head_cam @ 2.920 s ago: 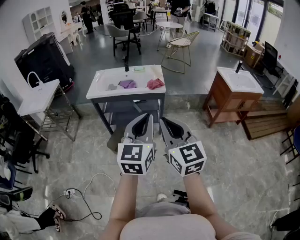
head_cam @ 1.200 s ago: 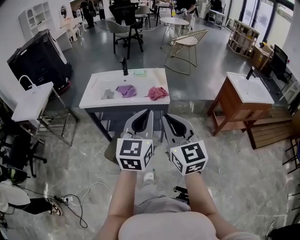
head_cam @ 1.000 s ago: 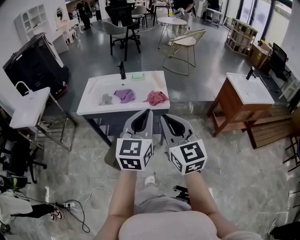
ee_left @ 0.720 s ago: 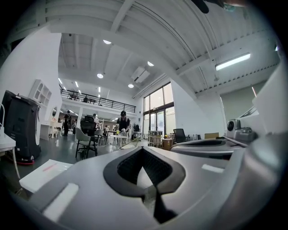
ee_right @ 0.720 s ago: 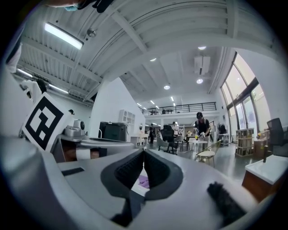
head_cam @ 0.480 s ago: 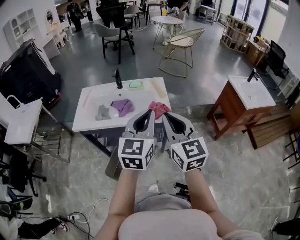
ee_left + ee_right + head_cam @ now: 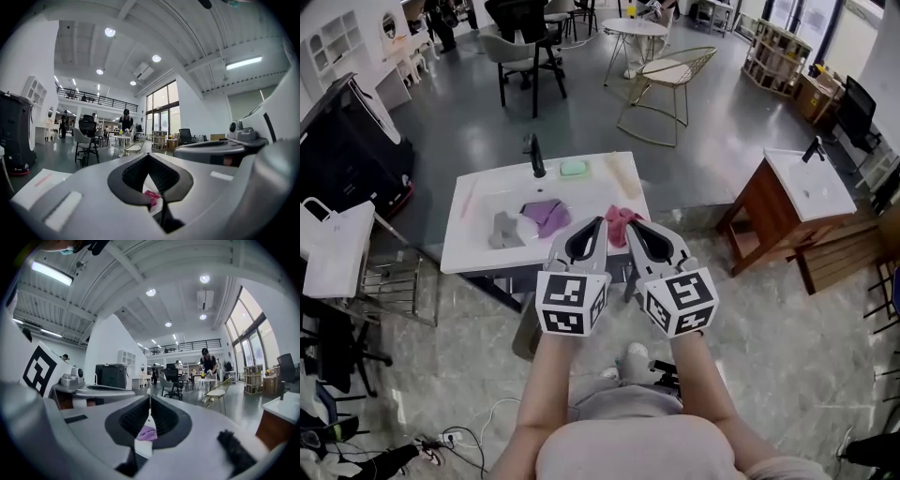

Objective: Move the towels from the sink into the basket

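A white sink (image 7: 465,255) stands just ahead of me with three towels in its basin: a grey one (image 7: 503,230), a purple one (image 7: 547,214) and a pink one (image 7: 622,217). My left gripper (image 7: 599,226) and right gripper (image 7: 631,228) are held side by side in the air over the sink's front edge, both shut with nothing in them. The pink towel (image 7: 152,197) shows below the tips of the left gripper (image 7: 149,155) in the left gripper view. Below the tips of the right gripper (image 7: 149,397), the right gripper view catches the purple towel (image 7: 148,433). A tan container (image 7: 525,328), possibly the basket, sits on the floor under the sink.
A black faucet (image 7: 535,157) and a green soap dish (image 7: 573,169) sit at the sink's back. A wooden vanity (image 7: 792,208) stands to the right, another white sink (image 7: 336,251) with a metal rack (image 7: 401,283) to the left. Chairs and tables fill the room behind.
I have walked up to the sink; it has come nearer and the gripper tips now overlap its front edge. Both grippers stayed shut and side by side.
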`<state>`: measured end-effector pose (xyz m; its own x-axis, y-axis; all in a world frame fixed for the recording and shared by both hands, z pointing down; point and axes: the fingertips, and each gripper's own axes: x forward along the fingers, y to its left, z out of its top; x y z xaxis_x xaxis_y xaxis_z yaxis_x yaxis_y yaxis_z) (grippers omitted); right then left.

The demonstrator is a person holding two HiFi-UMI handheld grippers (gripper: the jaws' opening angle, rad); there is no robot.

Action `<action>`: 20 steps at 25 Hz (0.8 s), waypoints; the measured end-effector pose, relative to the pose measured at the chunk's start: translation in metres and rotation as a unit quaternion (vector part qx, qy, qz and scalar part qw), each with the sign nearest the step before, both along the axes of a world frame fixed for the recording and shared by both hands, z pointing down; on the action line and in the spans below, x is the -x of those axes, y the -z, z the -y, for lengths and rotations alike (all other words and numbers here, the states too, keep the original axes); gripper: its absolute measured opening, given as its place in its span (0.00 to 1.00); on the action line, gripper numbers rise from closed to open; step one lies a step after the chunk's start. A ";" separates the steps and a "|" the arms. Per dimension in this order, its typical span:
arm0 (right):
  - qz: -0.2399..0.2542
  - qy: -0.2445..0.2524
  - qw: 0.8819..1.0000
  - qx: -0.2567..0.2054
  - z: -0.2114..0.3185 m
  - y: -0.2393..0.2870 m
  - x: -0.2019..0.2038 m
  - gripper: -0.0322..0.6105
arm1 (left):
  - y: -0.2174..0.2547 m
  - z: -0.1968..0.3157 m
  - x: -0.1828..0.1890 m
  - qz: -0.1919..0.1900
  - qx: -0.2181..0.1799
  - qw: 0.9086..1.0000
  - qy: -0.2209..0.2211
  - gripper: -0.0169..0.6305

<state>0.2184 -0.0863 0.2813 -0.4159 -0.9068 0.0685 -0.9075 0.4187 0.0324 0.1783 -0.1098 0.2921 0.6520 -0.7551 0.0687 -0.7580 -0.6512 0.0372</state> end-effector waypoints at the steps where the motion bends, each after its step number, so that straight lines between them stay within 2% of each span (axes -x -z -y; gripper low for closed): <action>1: 0.001 0.000 1.000 0.002 0.004 -0.002 -0.001 0.08 | -0.002 0.004 0.000 -0.002 0.004 1.000 0.001 0.03; 5: 0.001 0.000 1.000 0.011 0.021 -0.006 -0.008 0.08 | -0.006 0.022 0.000 -0.010 0.016 1.000 0.007 0.03; 13: 0.004 0.004 0.999 0.034 0.068 -0.023 -0.024 0.08 | -0.024 0.060 -0.014 0.003 0.031 0.999 0.010 0.03; 16: 0.000 0.014 0.999 0.050 0.084 -0.033 -0.029 0.19 | -0.034 0.073 -0.020 0.008 0.041 0.999 0.014 0.03; 20: -0.004 0.025 0.997 0.073 0.105 -0.051 -0.037 0.27 | -0.047 0.092 -0.028 0.012 0.053 0.998 0.021 0.03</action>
<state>0.2554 -0.1910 0.3325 -0.4598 -0.8647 0.2020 -0.8851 0.4648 -0.0251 0.2065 -0.2021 0.3388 0.6177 -0.7689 0.1649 -0.7856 -0.6127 0.0861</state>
